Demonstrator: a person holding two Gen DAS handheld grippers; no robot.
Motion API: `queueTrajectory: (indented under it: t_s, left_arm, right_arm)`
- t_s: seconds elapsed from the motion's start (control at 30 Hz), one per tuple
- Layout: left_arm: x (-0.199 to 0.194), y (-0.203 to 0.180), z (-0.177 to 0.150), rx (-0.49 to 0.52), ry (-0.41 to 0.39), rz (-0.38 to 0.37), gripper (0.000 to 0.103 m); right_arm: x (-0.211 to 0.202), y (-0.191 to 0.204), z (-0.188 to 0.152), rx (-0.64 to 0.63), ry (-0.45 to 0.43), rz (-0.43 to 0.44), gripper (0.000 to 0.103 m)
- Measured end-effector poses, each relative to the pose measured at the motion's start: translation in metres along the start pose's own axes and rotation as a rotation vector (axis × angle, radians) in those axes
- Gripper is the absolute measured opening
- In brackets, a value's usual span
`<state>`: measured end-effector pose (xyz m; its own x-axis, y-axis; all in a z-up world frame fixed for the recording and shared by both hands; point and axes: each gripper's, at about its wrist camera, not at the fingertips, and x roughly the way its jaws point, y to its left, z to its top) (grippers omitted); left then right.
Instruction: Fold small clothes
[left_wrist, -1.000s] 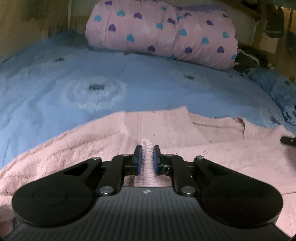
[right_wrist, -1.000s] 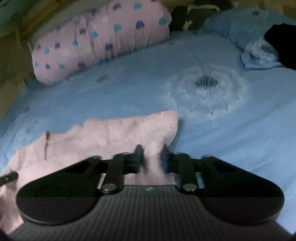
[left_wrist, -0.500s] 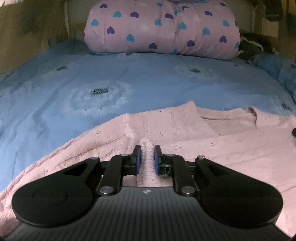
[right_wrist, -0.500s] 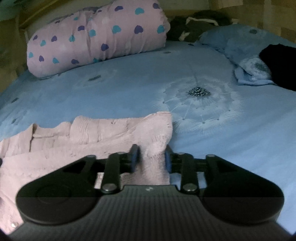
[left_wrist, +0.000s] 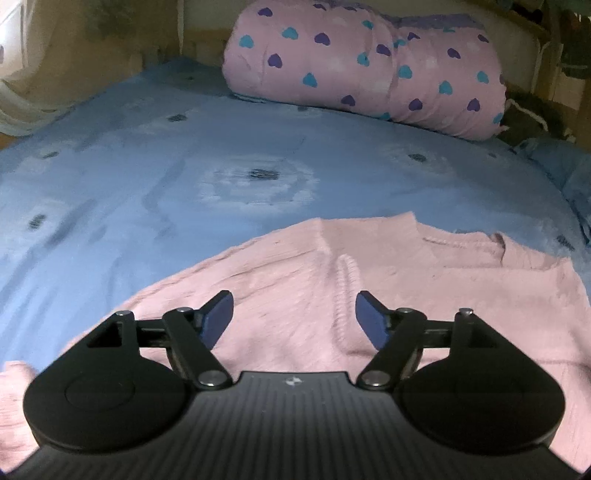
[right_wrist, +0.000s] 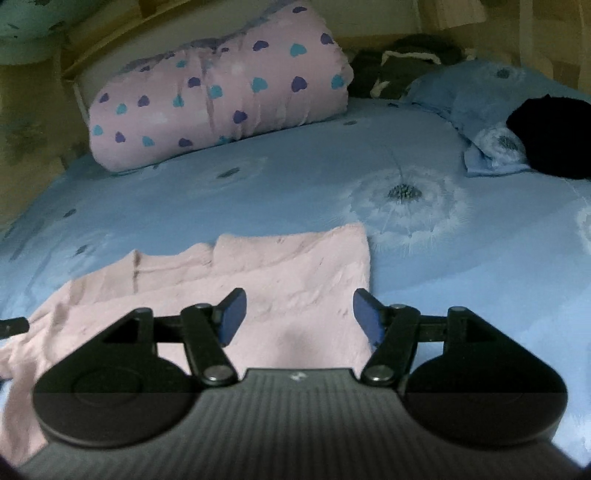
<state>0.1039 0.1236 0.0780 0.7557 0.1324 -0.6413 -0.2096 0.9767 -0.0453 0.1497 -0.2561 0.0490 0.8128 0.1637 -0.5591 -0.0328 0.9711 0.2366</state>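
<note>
Left tool (left_wrist: 293, 319) spread wide, holding nothing. Right tool (right_wrist: 298, 314) spread wide too. Pink knitted sweater (left_wrist: 332, 295) lies flat on near part of blue dandelion-print bed (left_wrist: 184, 177); pink heart-print rolled duvet (left_wrist: 369, 62) far.

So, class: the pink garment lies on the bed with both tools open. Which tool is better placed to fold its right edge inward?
Probably the right tool: the pink garment has its right edge just inside that tool's right finger.
</note>
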Motion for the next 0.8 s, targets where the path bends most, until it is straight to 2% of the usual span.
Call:
queueTrajectory:
  t_s: [0.13,0.47,0.8]
  left_arm:
    - [-0.024,0.020,-0.004,-0.010,0.006,0.036,0.085]
    - [-0.067,0.080,-0.007,0.005,0.043,0.115,0.085]
    - [-0.105,0.139,-0.003,-0.021,0.027,0.202,0.086]
  right_arm:
    - [-0.022,0.006,-0.013,-0.022,0.017,0.027,0.066]
    - [-0.076,0.025,-0.049,-0.039,0.067,0.103,0.066]
    - [-0.099,0.032,-0.071,-0.010,0.098,0.127,0.066]
